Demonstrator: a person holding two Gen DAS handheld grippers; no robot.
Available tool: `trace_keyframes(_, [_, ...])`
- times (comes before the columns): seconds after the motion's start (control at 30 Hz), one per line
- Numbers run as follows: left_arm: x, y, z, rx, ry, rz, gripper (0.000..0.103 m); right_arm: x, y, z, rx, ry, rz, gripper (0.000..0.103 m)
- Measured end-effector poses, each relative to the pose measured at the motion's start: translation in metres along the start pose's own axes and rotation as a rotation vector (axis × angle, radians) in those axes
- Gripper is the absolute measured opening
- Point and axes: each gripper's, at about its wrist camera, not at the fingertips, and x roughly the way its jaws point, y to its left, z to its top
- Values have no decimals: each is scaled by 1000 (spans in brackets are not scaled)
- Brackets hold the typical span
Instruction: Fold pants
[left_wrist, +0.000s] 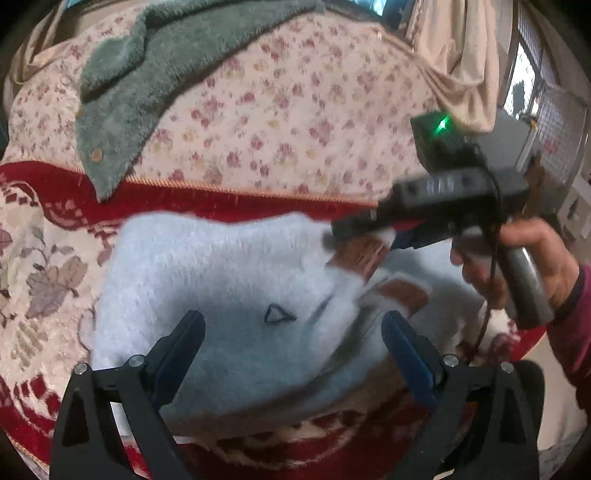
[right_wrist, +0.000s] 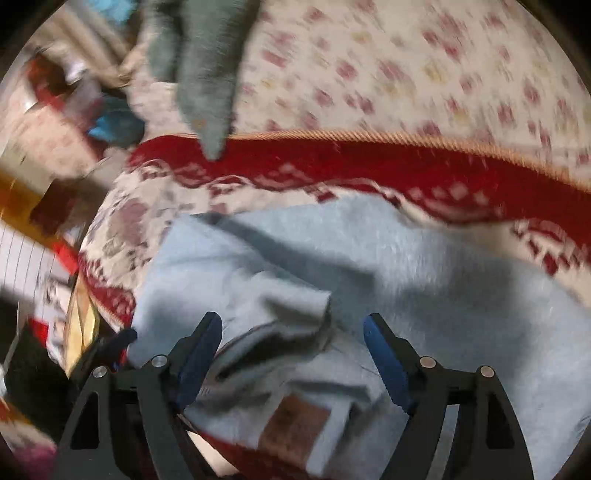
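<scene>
Pale blue fleece pants (left_wrist: 221, 288) bunched on red-bordered floral blanket (left_wrist: 48, 258), left tool (left_wrist: 291, 325) spread wide above them, gripping nothing, right tool (right_wrist: 291, 332) likewise wide apart over folds, grey-green towel (left_wrist: 147, 74) beyond, well apart.

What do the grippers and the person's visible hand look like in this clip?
The left gripper and the right gripper share black triangular-cutout linkages, silver pivot screws and blue finger pads. Seen from the left wrist view, the right unit carries a green-lit black box, a black cable and a grey handle; the hand wears a maroon sleeve.
</scene>
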Motion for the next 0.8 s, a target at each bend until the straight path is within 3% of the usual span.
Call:
trace_keyframes(0.03, [8, 3, -4, -7, 31, -1, 96, 6, -5, 0, 28, 7, 54, 83])
trace_keyframes(0.07, [17, 6, -10, -8, 63, 5, 96, 10, -6, -3, 28, -5, 80, 74])
trace_keyframes(0.1, [22, 7, -14, 0, 78, 20, 96, 12, 1, -7, -8, -23, 67, 63])
trace_keyframes(0.13, [24, 7, -19, 19, 92, 31, 96, 12, 6, -10, -53, -37, 35, 45])
trace_keyframes(0.23, [14, 6, -22, 47, 101, -9, 96, -6, 17, -24, -108, -70, 65, 20])
trace_keyframes(0.33, [2, 13, -24, 33, 107, -85, 96, -33, 30, -42, -184, -96, 136, 15])
trace_keyframes(0.4, [-1, 15, -26, 28, 106, -103, 96, -42, 39, -57, -230, -100, 128, 14])
trace_keyframes(0.47, [3, 16, -28, 38, 114, -99, 96, -33, 36, -68, -266, -89, 23, 14])
trace_keyframes(0.57, [9, 5, -34, 95, 138, -55, 96, -1, -2, -75, -140, 0, -114, 15])
trace_keyframes(0.7, [-18, -1, -18, 72, 48, -139, 96, -24, -31, -80, 23, -67, 20, 18])
trace_keyframes(0.73, [-24, -1, -11, 61, 6, -139, 96, -34, -33, -83, 32, -100, 29, 23])
trace_keyframes(0.8, [-21, -1, -2, 40, -10, -148, 96, -48, -41, -89, 85, -151, 56, 63])
